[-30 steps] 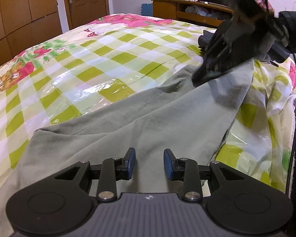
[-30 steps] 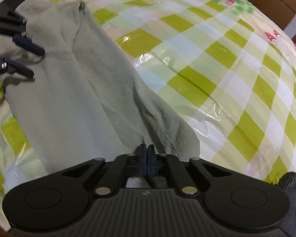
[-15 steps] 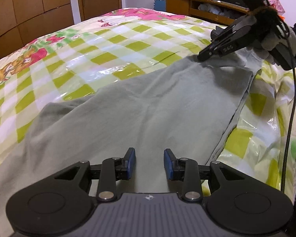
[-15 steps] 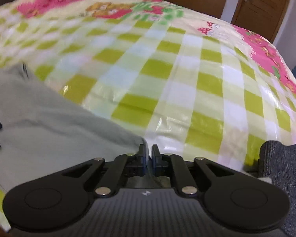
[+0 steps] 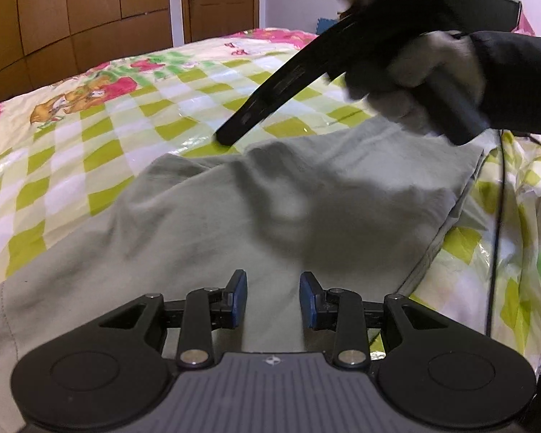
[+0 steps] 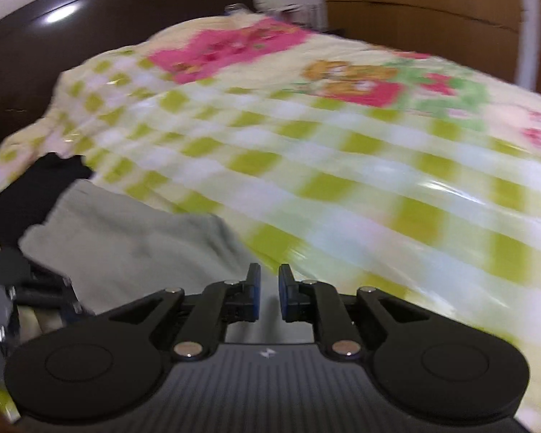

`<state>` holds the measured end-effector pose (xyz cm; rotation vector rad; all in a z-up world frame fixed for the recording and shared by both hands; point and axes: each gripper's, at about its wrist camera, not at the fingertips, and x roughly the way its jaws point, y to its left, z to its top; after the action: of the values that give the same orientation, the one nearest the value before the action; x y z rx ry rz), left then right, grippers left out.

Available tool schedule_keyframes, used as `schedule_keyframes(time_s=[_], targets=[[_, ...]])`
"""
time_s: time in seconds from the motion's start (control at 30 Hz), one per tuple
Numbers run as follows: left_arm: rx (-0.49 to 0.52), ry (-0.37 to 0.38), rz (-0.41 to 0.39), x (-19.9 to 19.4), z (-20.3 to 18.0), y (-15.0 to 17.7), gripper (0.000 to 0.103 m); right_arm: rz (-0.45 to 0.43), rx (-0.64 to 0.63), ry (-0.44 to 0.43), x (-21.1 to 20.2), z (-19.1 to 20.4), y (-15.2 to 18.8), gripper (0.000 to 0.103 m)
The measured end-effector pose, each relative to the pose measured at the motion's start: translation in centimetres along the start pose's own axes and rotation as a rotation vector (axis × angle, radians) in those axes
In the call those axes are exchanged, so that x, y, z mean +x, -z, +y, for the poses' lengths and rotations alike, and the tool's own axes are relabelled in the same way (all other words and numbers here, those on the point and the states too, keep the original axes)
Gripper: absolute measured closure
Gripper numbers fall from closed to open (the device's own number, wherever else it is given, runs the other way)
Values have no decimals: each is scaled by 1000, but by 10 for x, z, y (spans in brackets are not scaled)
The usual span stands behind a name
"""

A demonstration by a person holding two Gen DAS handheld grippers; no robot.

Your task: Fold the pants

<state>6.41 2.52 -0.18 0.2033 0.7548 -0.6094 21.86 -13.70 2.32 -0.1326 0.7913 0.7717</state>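
Observation:
Grey-green pants lie folded over on the checked bedspread; they also show in the right wrist view, blurred. My left gripper is open and empty, low over the near part of the pants. My right gripper is open with a narrow gap and holds nothing, just above the pants' far edge. In the left wrist view the right gripper reaches in from the upper right, held by a gloved hand.
The bed's right edge drops off close to the pants, with a black cable hanging there. A dark headboard stands behind the bed. Wooden wardrobe doors line the far wall.
My right gripper has let go of the pant leg and opened slightly after carrying it across and laying it over the pants. It has swung toward the headboard. My left gripper stayed open.

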Motion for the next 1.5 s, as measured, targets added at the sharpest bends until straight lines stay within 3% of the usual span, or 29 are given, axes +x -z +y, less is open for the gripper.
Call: schedule_keyframes(time_s=[0.27,0.37,0.43,0.5,0.53,0.73,0.77,0.9,1.03,1.17,1.3,1.43,1.5], targets=[[-37,26,-32,2,18,4,57,124,-42,-82,56,9,-22,89],[-42,29,-39,1,20,6,57,168,-55,-111,66,13,-22,82],[-50,30,-42,0,23,8,57,166,-60,-89,70,15,-24,82],[-57,26,-47,-1,25,9,57,164,-36,-84,70,13,-26,98],[-61,22,-51,-2,26,10,57,158,-24,-84,68,11,-28,101],[-75,7,-21,3,26,15,55,58,44,-11,59,2,-39,100],[-71,-1,-14,4,25,17,55,72,44,14,64,1,-39,94],[-68,-17,-18,-3,22,14,55,107,-1,95,75,2,-32,94],[-40,-12,-31,-11,13,8,55,17,58,94,35,-2,-27,94],[2,8,-2,-5,0,6,55,-6,99,96,-16,-2,3,94],[36,15,39,1,-15,11,54,72,208,142,-55,-5,62,94],[60,52,37,3,-33,-2,55,182,370,246,-85,-17,130,94],[97,73,44,8,-45,-10,55,147,450,262,-106,-22,151,97]])
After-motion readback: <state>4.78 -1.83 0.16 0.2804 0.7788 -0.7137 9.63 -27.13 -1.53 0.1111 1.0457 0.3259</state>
